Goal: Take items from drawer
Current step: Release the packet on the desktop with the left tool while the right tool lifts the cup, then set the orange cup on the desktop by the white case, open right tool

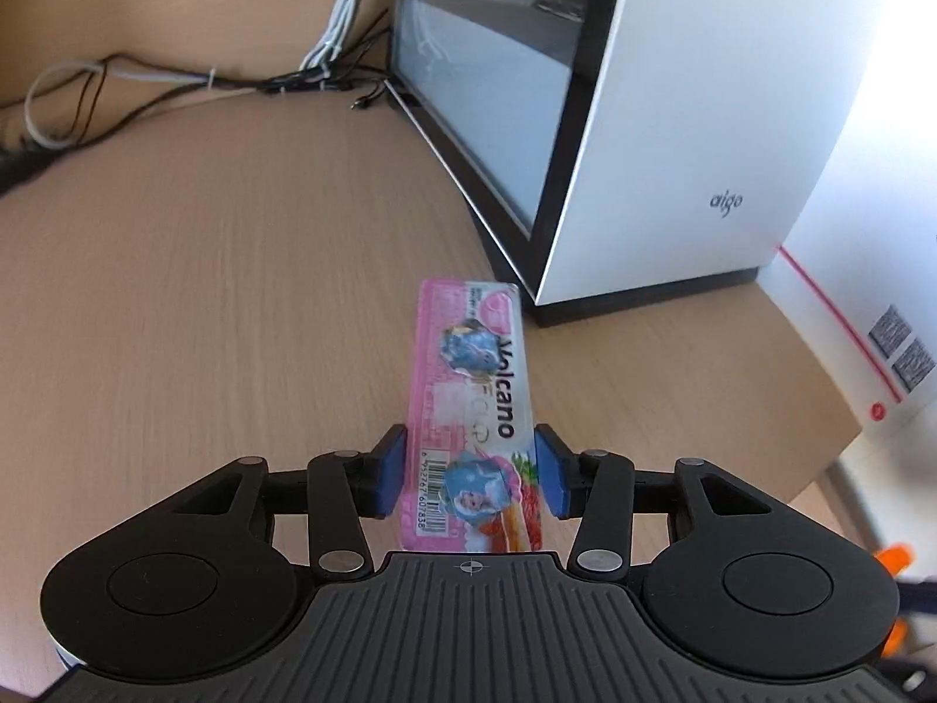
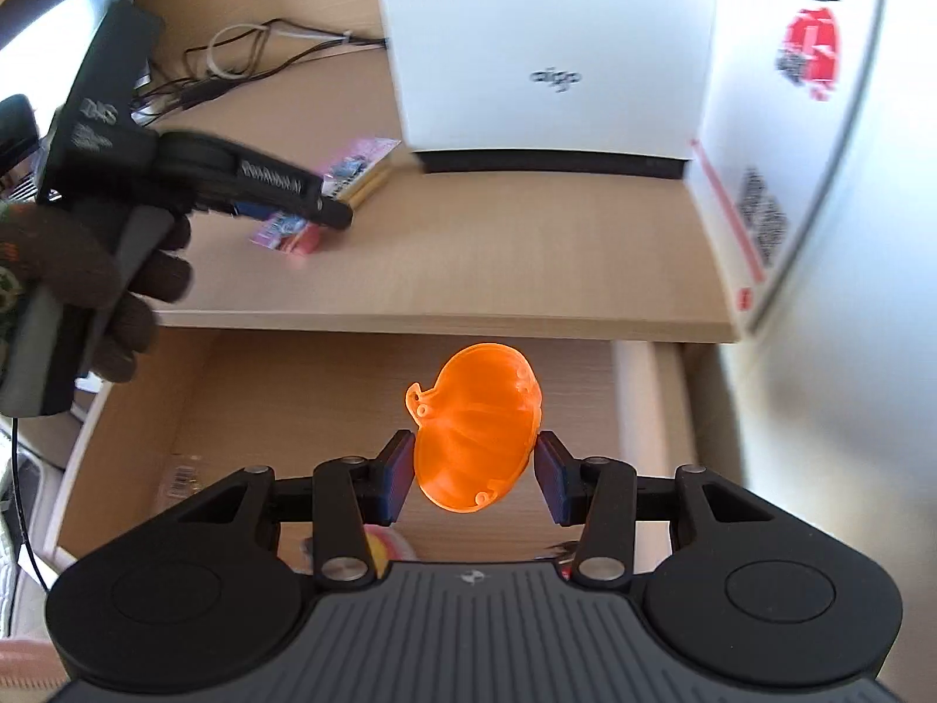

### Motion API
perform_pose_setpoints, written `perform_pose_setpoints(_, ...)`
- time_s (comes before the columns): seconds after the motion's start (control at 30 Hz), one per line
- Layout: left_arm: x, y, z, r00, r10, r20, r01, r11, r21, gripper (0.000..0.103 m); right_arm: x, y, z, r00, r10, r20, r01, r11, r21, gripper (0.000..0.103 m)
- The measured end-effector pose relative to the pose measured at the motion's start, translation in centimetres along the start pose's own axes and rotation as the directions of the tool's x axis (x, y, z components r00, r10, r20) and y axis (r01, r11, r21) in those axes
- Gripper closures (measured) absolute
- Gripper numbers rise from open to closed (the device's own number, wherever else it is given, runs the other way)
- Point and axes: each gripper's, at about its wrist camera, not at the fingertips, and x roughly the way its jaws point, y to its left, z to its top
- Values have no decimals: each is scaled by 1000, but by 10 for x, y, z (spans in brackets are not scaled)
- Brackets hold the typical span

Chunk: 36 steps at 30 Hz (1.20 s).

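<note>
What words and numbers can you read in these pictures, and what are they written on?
"Volcano": on the pink packet held in the left gripper.
"607838": last barcode digits on that packet; the earlier digits are unclear.
"aigo": on the white computer case.
Smaller print on the packet: too blurred to read.
Labels and barcodes on the white carton: too blurred.
White print on the left gripper's body, in the right wrist view: unreadable.

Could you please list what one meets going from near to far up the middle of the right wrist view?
Right gripper → orange plastic part → open drawer → desk's front edge → white aigo case.
</note>
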Motion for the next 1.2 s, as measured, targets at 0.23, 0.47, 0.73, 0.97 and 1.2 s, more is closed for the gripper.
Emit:
perform_pose_setpoints(0.23, -51, 10, -6, 989, -6, 151, 14, 998, -55, 54, 1, -1, 21, 996, -39, 76, 40, 999, -6, 59)
perform_pose_setpoints(0.47, -98, 22, -55, 997, -54, 56, 55, 998, -14, 54, 45, 14, 80, 993, -17, 115, 25, 998, -63, 59)
perform_pose_setpoints(0.73, -107, 34, -125, 976, -78, -201, 90, 995, 47, 54, 87, 16, 118, 996, -26, 83, 30, 998, -53, 49)
perform_pose_setpoints(0.97, -91, 46, -145, 938, -102, -331, 91, 995, -49, 55, 76, 11, 116, 994, -48, 98, 48, 999, 2, 43)
perform_pose_setpoints(1.2, -83, 42, -148, 897, -132, -421, 118, 991, -59, 55, 25, 3, 86, 989, -34, 145, 24, 997, 68, 40)
